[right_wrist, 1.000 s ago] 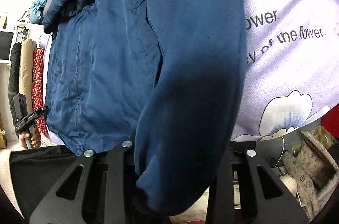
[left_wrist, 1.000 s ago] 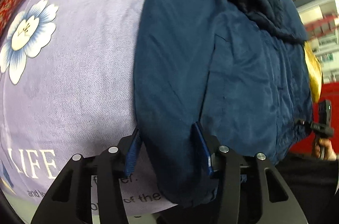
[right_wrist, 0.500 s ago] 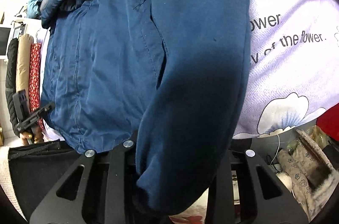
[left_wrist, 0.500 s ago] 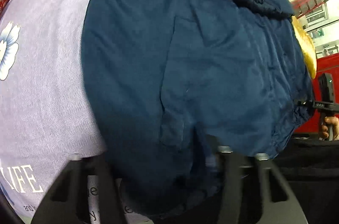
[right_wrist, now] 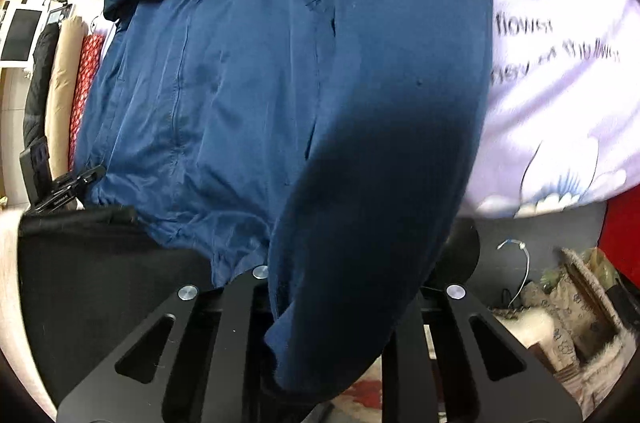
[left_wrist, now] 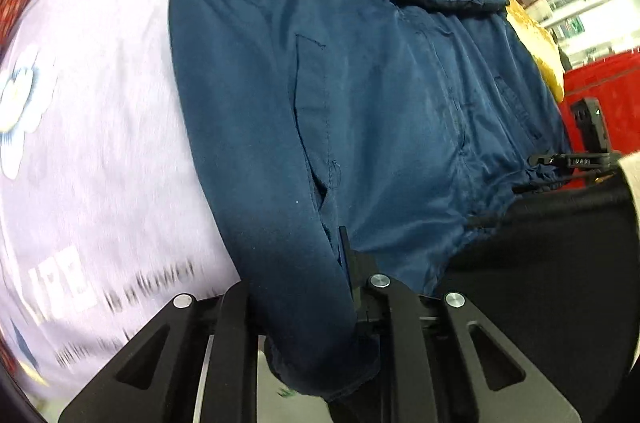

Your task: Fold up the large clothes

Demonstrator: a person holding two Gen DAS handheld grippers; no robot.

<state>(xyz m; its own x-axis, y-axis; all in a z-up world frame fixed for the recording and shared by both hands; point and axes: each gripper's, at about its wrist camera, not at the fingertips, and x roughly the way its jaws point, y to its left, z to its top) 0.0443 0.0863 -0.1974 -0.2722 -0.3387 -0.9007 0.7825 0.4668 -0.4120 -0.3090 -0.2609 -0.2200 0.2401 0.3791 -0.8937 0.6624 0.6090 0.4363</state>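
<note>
Sleeves come first — each gripper has one. The left gripper (left_wrist: 320,287) is closing on the near end of one sleeve, and the right gripper (right_wrist: 340,303) is closing on the other. From there the blue jacket (left_wrist: 400,103) stretches away — long side pointing off to its hood — flat on the purple bed sheet (left_wrist: 100,103). Both hands look equally near.
</note>
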